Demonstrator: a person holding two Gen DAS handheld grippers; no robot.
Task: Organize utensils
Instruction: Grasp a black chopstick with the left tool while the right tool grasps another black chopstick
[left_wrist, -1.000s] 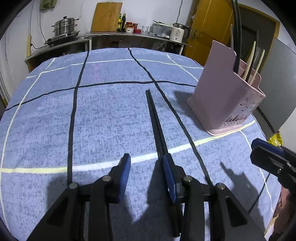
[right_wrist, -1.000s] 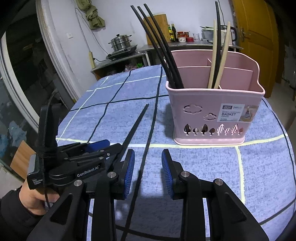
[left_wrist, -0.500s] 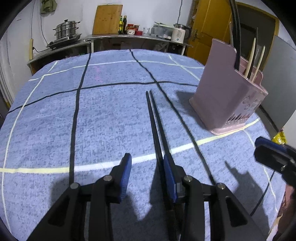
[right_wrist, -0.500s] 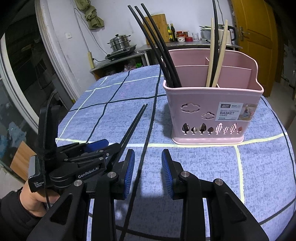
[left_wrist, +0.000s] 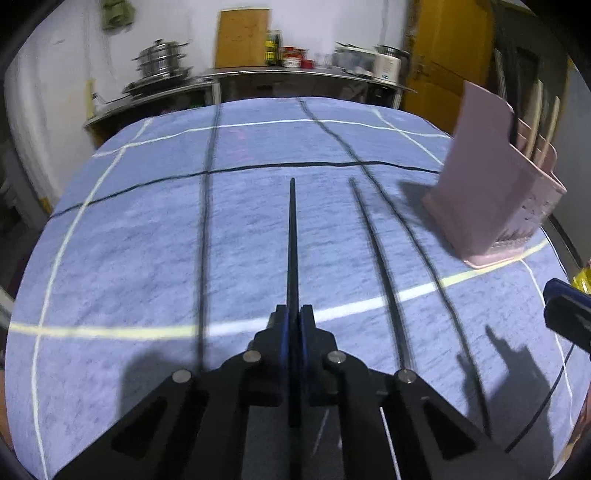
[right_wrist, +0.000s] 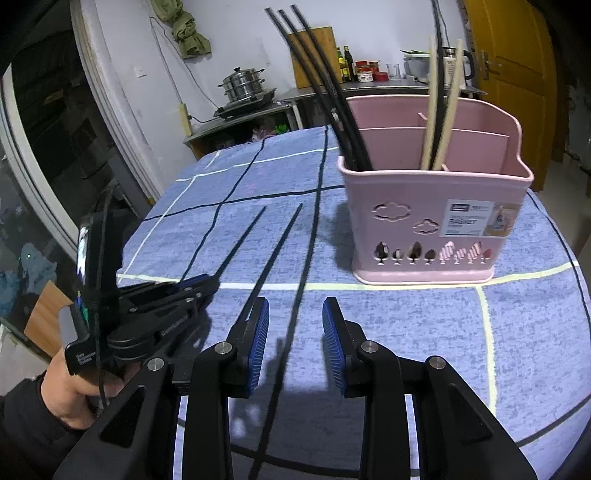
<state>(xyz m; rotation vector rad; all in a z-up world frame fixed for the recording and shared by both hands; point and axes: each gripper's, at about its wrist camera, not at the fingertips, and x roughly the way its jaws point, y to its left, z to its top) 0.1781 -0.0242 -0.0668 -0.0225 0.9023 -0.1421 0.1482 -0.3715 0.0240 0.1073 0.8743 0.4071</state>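
Fig. — Two-hand utensil sort, wrist views; places given rel. to the pink basket (right_wrist: 436, 221).

Far left of basket: left tongs (left_wrist: 294, 325), gripped by a person's hand (right_wrist: 74, 391), have just been closing and are now clamped on one black chopstick (left_wrist: 293, 236). A sec. ago both black sticks lay side by side by the right-hand pad of these tongs; now the pair is split, the held one pointing straight out from the pads, tip toward the far side of the counter (left_wrist: 147, 240). Judged meaning: pick is made, next step prob. carry to basket.

Between left tongs and basket: second black chopstick (right_wrist: 284, 288) lies loose on the blue cloth. In the right wrist view it runs up between the pads of the right tongs (right_wrist: 295, 328), which stand apart w/o touching it.

Basket: upright on the counter; black chopsticks (right_wrist: 325, 92) lean in its left compartment, pale ones (right_wrist: 443, 110) w/ a dark one in the right.

Hard to read: left wrist view is motion-blurred. Whether the held stick's tip is clear of the cloth cannot be told. Rear end of the loose stick is cut off at the frame's bottom edge. Basket floor hidden.
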